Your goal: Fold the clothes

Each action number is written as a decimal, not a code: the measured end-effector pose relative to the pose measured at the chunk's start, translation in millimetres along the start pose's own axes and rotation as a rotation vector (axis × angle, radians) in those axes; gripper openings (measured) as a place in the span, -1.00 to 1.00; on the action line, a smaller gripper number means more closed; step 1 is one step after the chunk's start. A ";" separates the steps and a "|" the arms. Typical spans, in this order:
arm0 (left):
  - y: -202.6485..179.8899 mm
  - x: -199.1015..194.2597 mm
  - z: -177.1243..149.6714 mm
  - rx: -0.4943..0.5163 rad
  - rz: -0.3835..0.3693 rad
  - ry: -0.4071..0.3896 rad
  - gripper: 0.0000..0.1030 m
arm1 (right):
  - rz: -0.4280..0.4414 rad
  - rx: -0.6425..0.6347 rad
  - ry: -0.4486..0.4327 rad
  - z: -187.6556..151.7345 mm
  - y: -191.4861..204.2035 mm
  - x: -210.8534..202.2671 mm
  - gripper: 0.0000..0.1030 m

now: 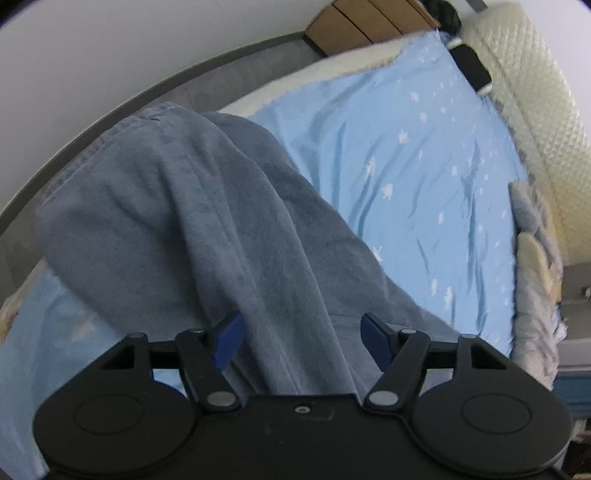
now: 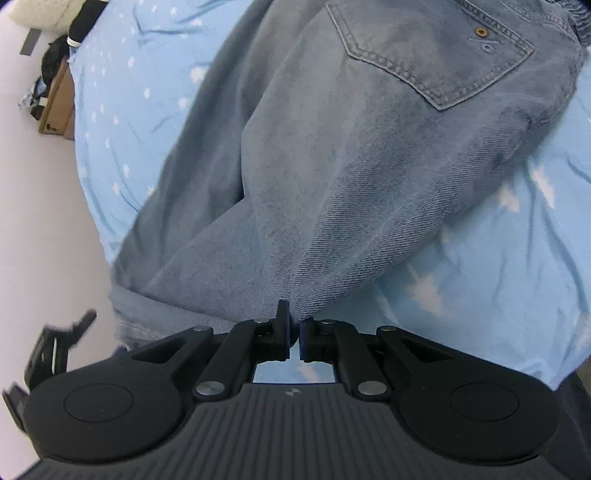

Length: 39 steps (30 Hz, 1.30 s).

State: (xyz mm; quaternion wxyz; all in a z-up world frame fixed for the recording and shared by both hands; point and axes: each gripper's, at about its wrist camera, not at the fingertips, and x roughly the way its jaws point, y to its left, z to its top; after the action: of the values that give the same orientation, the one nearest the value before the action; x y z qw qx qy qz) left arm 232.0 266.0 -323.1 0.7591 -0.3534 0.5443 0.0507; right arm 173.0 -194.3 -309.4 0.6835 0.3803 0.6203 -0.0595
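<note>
Jeans (image 2: 332, 155) on bedsheet (image 2: 480, 277); cardboard box (image 2: 59, 107) on floor beside bed.

The jeans (image 2: 332, 177) are a faded mid-blue denim with a fine diagonal weave, paler along the creases. Their back pocket (image 2: 436, 48) is edged in double rows of lighter blue stitching and carries a small brown rivet (image 2: 481, 32). The bedsheet (image 1: 406, 177) is light sky blue, scattered with small white stars. A quilt (image 1: 532, 74) at the bed's edge is cream with a raised diamond pattern. The left gripper (image 1: 301, 341) is black with blue fingers (image 1: 229, 341); the right gripper (image 2: 293, 338) is black, its body ribbed in dark grey. The cardboard box (image 1: 354, 26) is brown.
</note>
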 end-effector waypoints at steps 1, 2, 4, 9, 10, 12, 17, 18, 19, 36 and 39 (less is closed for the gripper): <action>-4.5 5.8 1.0 0.026 0.015 0.008 0.30 | 0.001 -0.007 -0.002 0.8 1.1 0.9 -0.92; -10.4 11.8 1.8 0.060 0.040 0.020 0.30 | 0.001 -0.018 -0.004 1.9 3.2 1.9 -0.92; -22.2 23.8 3.4 0.129 0.091 0.043 0.30 | -0.006 -0.048 -0.005 -3.0 0.8 3.2 -0.92; -40.4 56.4 -0.7 0.241 0.240 0.109 0.28 | -0.020 -0.108 -0.010 -22.9 -17.5 -2.6 -0.91; -42.7 63.7 -2.6 0.259 0.275 0.130 0.27 | -0.022 -0.115 -0.010 -24.5 -20.3 -3.6 -0.91; -45.2 71.9 -8.1 0.301 0.317 0.144 0.27 | -0.024 -0.131 -0.011 -31.8 -31.1 -12.7 -0.91; -46.8 70.2 -14.1 0.324 0.357 0.132 -0.07 | -0.010 -0.155 -0.010 -32.4 -34.5 -14.2 -0.90; -47.1 69.9 -15.3 0.328 0.364 0.130 -0.15 | -0.006 -0.156 -0.009 -32.1 -35.1 -14.2 -0.90; -47.4 69.6 -16.5 0.333 0.372 0.128 -0.21 | -0.004 -0.157 -0.007 -31.9 -35.6 -14.5 -0.90; -23.2 -31.0 -32.4 0.087 0.299 -0.009 -0.82 | -0.005 -0.330 0.093 -19.1 -21.6 -33.3 -0.90; -2.4 -49.4 -54.9 -0.013 0.298 -0.041 -0.82 | -0.027 -0.387 0.119 -23.4 -22.1 -30.8 -0.90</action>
State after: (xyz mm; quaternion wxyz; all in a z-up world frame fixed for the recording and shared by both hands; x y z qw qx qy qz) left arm 169.9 246.9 -288.0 0.7517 -0.2725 0.5748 0.1738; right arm 135.1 -207.9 -290.4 0.7051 0.2365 0.6644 0.0742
